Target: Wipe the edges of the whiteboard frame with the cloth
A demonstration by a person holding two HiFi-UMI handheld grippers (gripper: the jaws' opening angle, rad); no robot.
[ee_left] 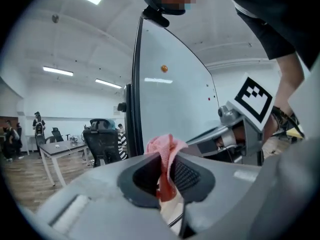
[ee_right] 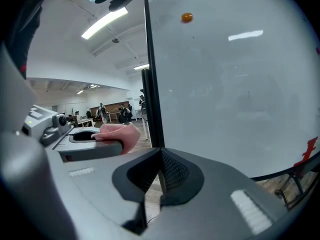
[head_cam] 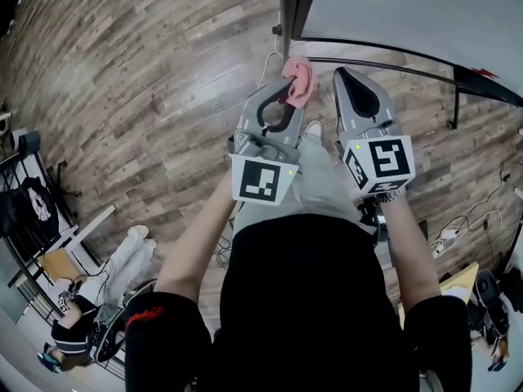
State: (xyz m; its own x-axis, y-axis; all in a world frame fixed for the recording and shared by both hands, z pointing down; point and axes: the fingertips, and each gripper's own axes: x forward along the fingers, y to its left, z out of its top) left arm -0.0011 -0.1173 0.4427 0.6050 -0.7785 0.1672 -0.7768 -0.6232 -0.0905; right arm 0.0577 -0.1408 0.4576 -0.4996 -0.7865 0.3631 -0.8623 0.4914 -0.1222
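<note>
A whiteboard (head_cam: 409, 6) with a dark frame (head_cam: 288, 6) stands ahead; its left vertical edge (ee_left: 135, 84) (ee_right: 152, 84) shows in both gripper views. My left gripper (head_cam: 288, 84) is shut on a pink cloth (head_cam: 299, 80) (ee_left: 164, 149), held just short of the frame's lower left corner. The cloth (ee_right: 117, 134) also shows at the left in the right gripper view. My right gripper (head_cam: 353, 84) is beside the left one, shut with nothing between its jaws (ee_right: 161, 176), pointing at the board's lower edge.
Wooden floor (head_cam: 122, 80) lies below. The whiteboard stand's legs and bar (head_cam: 425, 76) run to the right. Cables (head_cam: 482, 211) lie on the floor at right. A seated person (head_cam: 90, 300) and desks (ee_left: 60, 151) with an office chair (ee_left: 102, 139) are off to the left.
</note>
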